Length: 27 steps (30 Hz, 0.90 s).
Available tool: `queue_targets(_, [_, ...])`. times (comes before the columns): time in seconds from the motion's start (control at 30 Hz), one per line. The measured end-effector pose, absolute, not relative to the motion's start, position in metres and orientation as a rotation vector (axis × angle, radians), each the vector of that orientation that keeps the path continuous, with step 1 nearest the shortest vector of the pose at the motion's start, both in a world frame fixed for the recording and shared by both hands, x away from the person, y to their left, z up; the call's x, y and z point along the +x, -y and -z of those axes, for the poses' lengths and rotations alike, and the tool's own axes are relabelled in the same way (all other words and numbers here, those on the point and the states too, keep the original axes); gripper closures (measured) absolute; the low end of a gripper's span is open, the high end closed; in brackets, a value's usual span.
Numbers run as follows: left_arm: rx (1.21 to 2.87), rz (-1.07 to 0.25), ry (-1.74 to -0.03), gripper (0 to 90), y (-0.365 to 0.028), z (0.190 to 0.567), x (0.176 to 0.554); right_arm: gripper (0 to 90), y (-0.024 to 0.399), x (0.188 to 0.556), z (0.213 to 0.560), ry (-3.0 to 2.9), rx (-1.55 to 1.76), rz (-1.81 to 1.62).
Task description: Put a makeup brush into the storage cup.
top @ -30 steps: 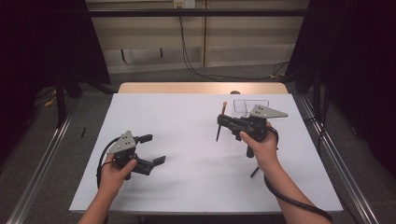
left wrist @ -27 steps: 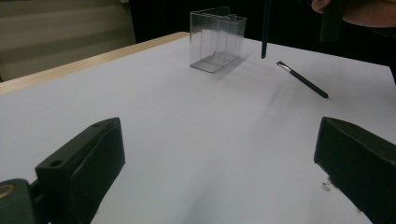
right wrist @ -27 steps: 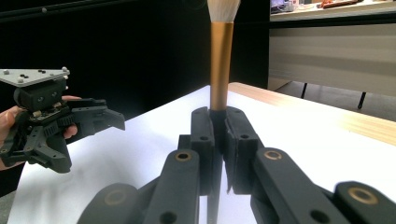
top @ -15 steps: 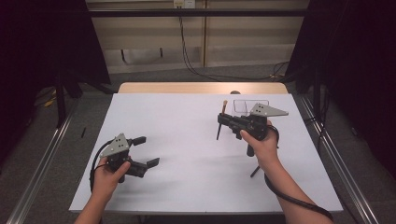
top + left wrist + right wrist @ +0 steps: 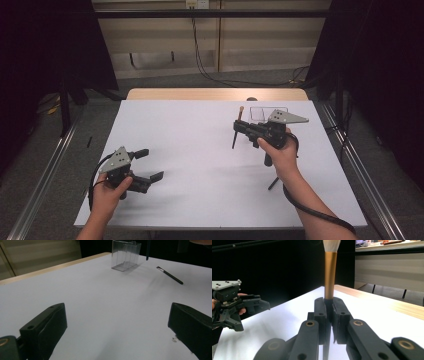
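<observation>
The desk [image 5: 200, 135], covered in white, is being used as the work surface, its wooden far edge showing at twelve o'clock in the high view.

The right gripper [image 5: 239, 128] is being held above the desk at about two o'clock from the desk's middle. Its fingers [image 5: 322, 315] are being pressed shut on a makeup brush [image 5: 329, 277], gripped around the dark handle just below the gold collar. The brush is being kept nearly upright, bristles toward twelve o'clock in the right gripper view, probably so that the handle end can be lowered straight into the container.

The left gripper [image 5: 149, 165] is being held low at about eight o'clock from the desk's middle. Its fingers [image 5: 47, 325] are being kept wide apart with nothing between them, seemingly so that it is ready for the next pick while staying clear of the working hand.

A clear plastic box [image 5: 125, 255] is standing upright and open-topped near the far right of the desk, at about one o'clock from the right gripper in the high view; it is judged to be the place where the brushes are being collected.

A thin dark pencil [image 5: 170, 275] is lying flat on the desk, at about four o'clock from the box in the left gripper view, apparently waiting for its turn.
</observation>
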<state>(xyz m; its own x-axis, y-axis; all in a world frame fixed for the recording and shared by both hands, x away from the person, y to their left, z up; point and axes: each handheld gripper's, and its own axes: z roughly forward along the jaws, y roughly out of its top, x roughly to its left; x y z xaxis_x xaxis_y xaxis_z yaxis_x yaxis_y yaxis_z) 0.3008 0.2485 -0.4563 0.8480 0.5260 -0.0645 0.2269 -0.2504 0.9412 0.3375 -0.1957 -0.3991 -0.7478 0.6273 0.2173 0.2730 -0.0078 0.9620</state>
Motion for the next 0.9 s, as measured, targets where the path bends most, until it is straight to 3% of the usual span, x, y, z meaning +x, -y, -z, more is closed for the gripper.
queue_targets(0.9, [1.805,-0.336,-0.595,2.5,-0.263,0.457,0.290,83.6,0.232,0.359,0.391,-1.949,1.008,-1.765])
